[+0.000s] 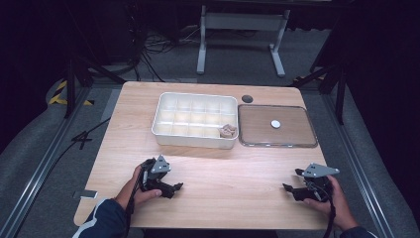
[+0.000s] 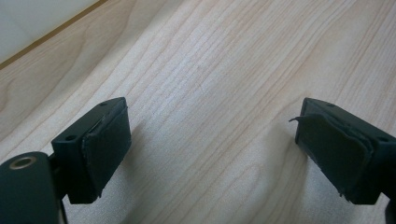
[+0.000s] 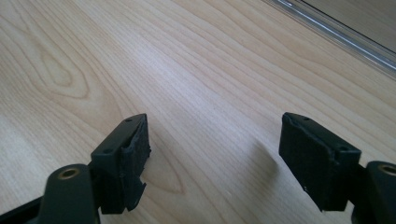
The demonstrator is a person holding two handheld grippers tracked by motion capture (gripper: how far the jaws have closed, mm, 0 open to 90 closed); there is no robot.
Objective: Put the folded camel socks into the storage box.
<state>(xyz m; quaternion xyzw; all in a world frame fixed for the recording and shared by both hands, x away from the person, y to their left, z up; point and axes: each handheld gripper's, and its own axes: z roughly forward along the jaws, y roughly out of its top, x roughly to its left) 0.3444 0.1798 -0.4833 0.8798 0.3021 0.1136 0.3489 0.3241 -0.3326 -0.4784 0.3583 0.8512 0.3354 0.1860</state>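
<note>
Left gripper (image 1: 171, 187) rests low over the bare table (image 1: 223, 173), jaws spread, empty. White divided tray (image 1: 163, 133) sits mid-table; a crumpled tan lump (image 1: 228, 130) (likely soft and light; pinch across its bulk) lies in its near-right cell. Clear lid (image 1: 307, 141) adjoins, knob (image 1: 276, 124) centred. Right gripper (image 1: 292, 191) likewise gapes, empty.
</note>
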